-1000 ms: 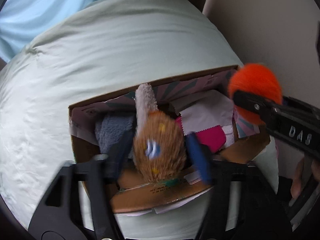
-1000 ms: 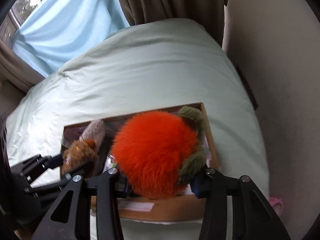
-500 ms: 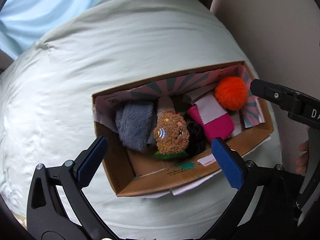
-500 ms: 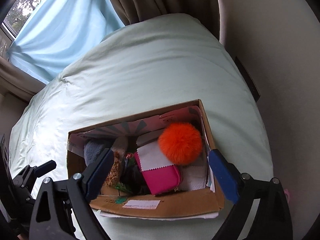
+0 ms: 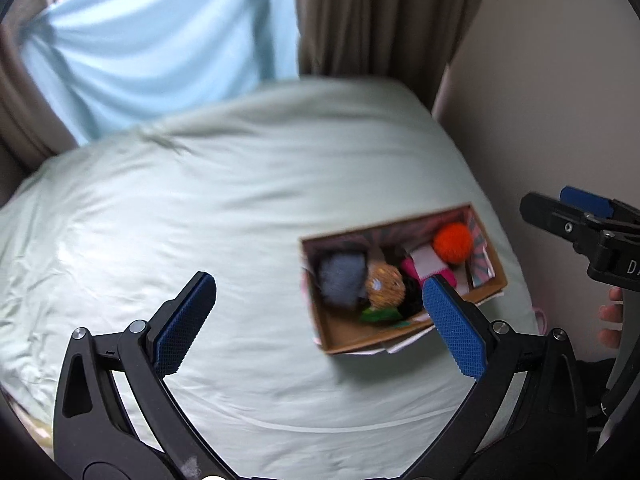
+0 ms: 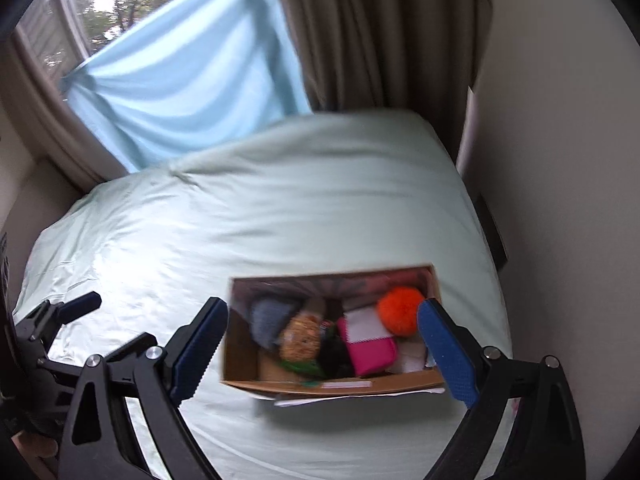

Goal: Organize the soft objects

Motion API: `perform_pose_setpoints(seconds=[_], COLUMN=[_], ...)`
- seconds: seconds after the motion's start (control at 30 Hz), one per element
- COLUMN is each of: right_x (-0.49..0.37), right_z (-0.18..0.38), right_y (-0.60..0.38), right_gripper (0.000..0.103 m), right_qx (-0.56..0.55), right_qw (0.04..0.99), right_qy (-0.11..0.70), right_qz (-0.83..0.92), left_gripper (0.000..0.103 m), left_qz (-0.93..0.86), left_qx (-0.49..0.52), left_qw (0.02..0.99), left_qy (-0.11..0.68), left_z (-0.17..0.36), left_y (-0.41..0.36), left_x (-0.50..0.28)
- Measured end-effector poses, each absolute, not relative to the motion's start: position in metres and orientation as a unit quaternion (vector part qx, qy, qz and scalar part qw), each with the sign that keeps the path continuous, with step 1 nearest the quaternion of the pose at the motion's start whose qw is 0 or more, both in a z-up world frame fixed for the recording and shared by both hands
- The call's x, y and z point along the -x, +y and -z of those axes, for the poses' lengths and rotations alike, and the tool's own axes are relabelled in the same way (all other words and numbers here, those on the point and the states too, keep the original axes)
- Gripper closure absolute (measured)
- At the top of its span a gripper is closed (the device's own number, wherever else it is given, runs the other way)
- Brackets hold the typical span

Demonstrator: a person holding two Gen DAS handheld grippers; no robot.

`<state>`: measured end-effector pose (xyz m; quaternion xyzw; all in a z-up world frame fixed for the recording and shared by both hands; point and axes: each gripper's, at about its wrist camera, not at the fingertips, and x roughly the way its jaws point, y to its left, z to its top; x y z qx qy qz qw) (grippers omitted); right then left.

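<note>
A cardboard box (image 6: pixel 332 386) sits on the pale green bed (image 6: pixel 248 216), near the side that runs along the wall. Inside it, soft things are packed side by side: a grey-blue plush (image 6: pixel 270 318) at the left end, next to it a brown furry toy (image 6: pixel 302 338) lying over something green, then a dark item too blurred to identify, a pink pouch (image 6: pixel 372 352) with a white cloth (image 6: pixel 364 326) on top, and an orange pompom (image 6: pixel 400 308) at the right end.

The left gripper (image 5: pixel 320 324) hangs above the bed to the left of the box, jaws spread wide and holding nothing. The right gripper (image 6: pixel 320 354) hovers over the box, jaws also spread wide and empty, one blue pad on either side of the box in its view.

Behind the bed hang a light blue cloth (image 6: pixel 180 92) and a brown curtain (image 6: pixel 372 36).
</note>
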<state>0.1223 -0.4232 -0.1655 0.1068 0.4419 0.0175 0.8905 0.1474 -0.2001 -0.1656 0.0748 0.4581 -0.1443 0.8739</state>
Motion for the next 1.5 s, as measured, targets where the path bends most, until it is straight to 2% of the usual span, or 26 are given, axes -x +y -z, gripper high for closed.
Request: perform_pose_setpoints(seconds=[0.3,0.6,0.87,1.5], right_x=[-0.080,-0.028,-0.004,0.001], right_z=[0.074,0.027,0.011,0.005], right_y=[-0.349,-0.298,-0.274,-0.259], right_gripper=[0.008,0.008,0.008,0.008], right_qx=[-0.079,-0.055,-0.024,-0.025], right_qw=[0.925,0.950,0.964,0.967], right_qy=[0.370,0.307,0.266,0.250], right_qz=[-0.031,-0.006,0.017,0.038], left_gripper=[0.000,0.000,0.000,0.000], left_qz=[0.108,0.081,0.078,0.089], left_qx=[-0.020,-0.011,-0.020,-0.027], left_qw=[0.930,0.959,0.968,0.968], left_qy=[0.351,0.271,0.239,0.232], left_z=[0.061,0.002,-0.003,0.004], left_y=[-0.101,-0.048,-0.039,-0.034], left_x=[-0.098,-0.050,-0.030,-0.026])
